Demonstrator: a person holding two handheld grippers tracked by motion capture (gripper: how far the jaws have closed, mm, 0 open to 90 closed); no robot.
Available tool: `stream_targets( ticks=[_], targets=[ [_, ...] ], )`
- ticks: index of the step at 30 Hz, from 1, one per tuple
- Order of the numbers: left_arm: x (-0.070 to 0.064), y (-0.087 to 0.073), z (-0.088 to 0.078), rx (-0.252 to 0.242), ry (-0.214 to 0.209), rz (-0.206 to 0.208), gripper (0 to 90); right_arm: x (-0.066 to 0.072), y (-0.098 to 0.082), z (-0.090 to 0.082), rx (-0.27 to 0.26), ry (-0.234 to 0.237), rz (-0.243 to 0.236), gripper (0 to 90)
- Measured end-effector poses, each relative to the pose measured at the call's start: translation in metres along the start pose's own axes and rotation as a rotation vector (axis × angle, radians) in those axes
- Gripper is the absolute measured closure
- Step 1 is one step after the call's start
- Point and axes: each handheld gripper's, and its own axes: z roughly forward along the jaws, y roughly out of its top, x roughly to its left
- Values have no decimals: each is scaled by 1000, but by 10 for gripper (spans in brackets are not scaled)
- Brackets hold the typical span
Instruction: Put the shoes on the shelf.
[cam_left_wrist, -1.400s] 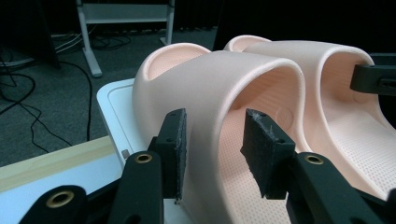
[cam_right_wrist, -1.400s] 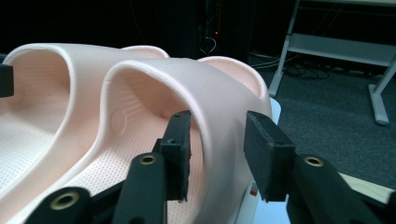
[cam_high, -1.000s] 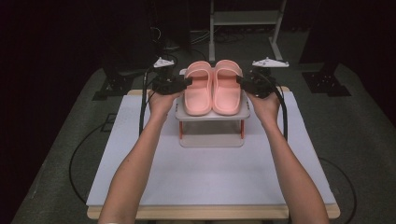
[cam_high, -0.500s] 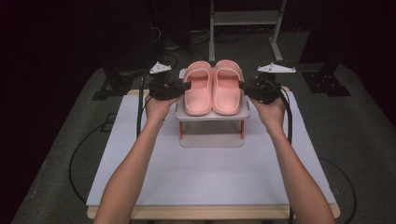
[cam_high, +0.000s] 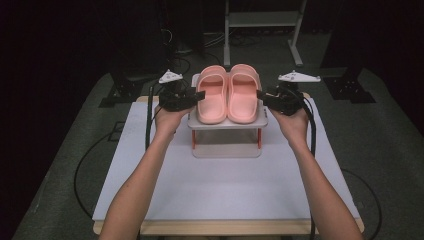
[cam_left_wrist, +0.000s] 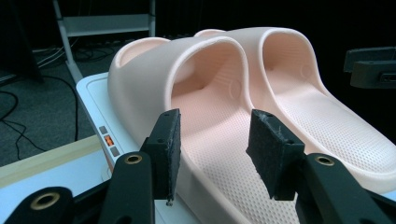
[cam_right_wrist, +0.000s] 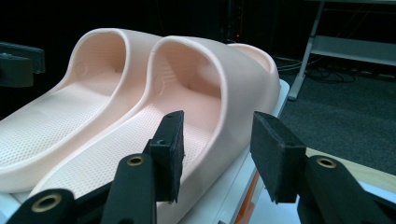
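With both claws having just been opening, L claw (cam_high: 200, 95) and R claw (cam_high: 259, 93) stand spread astride slipper (cam_high: 212, 95) and slipper (cam_high: 243, 94) edges; pair judged released on rack (cam_high: 227, 123).

My forearms are bare, no sleeves reaching them. My left claw (cam_high: 196, 96) and right claw (cam_high: 261, 95) are black, each topped by a pale grey three-cornered plate, with a black cable trailing back. Close up, each jaw is a black arm with brass-ringed holes, ending in a rectangular pad (cam_left_wrist: 168, 150) of rough dark foam, frayed at the edges.
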Motion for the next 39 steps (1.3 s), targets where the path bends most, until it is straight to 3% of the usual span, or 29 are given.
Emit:
stream_targets(
  ticks=[39],
  targets=[
    [-5, -17, -23, -29, -40, 6, 471, 1, -18, -18, -8, 33, -12, 477]
  ],
)
